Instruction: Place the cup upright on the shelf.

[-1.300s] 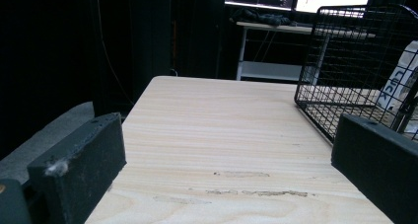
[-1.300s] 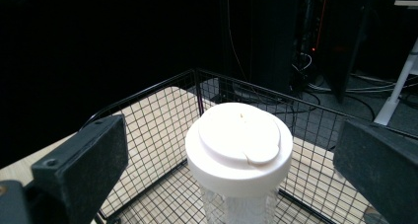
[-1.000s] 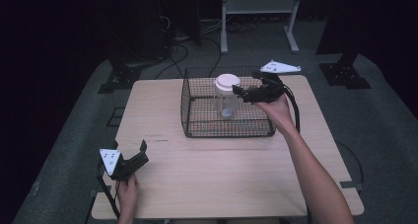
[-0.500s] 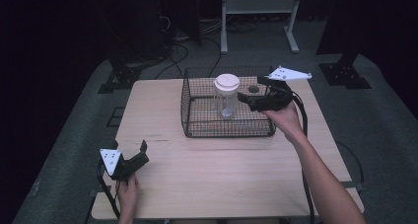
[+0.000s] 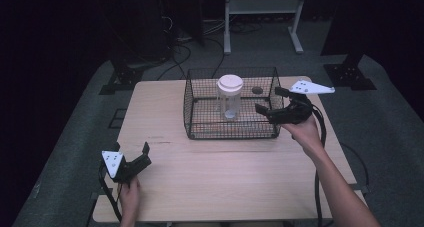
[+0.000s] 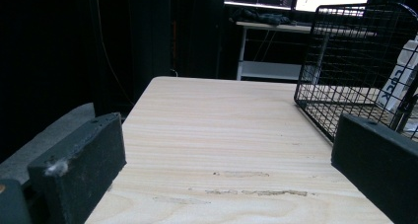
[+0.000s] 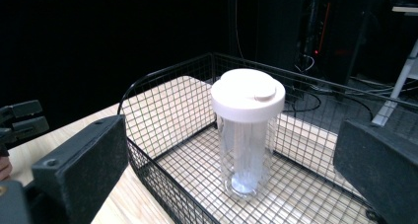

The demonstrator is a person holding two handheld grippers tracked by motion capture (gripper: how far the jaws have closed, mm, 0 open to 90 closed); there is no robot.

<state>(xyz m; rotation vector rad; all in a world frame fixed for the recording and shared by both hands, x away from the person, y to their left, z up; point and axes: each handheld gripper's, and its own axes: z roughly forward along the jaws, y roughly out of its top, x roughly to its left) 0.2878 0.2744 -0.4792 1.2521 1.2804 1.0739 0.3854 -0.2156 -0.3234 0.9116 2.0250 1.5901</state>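
A clear jar with a white lid stands upright inside a black wire basket on the far half of the wooden table. My right gripper hovers at the basket's right near corner, open, pointing at the jar and apart from it. In the right gripper view the jar stands a short way beyond the open right gripper, inside the basket. My left gripper rests low at the table's near left, open and holding nothing. In the left gripper view the left gripper looks across bare wood, with the basket at the right.
A white metal stand and floor cables lie beyond the table's far edge. Black stand feet sit on the floor at the right. Bare wood stretches between the basket and the near edge.
The right gripper has drawn back from the jar, to the right and toward the person. The jar stays upright in the basket. The left gripper has not moved.
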